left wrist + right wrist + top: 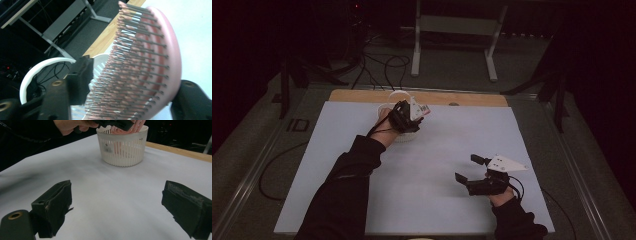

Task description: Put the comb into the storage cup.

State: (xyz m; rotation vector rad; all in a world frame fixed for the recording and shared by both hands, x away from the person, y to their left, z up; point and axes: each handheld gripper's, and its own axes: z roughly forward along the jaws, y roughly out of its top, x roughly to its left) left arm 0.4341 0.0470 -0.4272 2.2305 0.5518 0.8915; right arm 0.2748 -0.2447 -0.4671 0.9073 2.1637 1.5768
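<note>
Clamped between the jaws of the left gripper (408, 116), the pink hairbrush (147, 62) was held directly over the white basket (122, 147) near the frame's upper centre (the right gripper (472, 172), spread and empty, was well apart at lower right).

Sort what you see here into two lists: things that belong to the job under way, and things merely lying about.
Part of the job:
- pink hairbrush, clamped in the left gripper
- white slatted basket, which the brush is going into
- white table cover

Lying about:
- right gripper, open, over the cover
- cables on the floor
- grey stand behind the table
</note>
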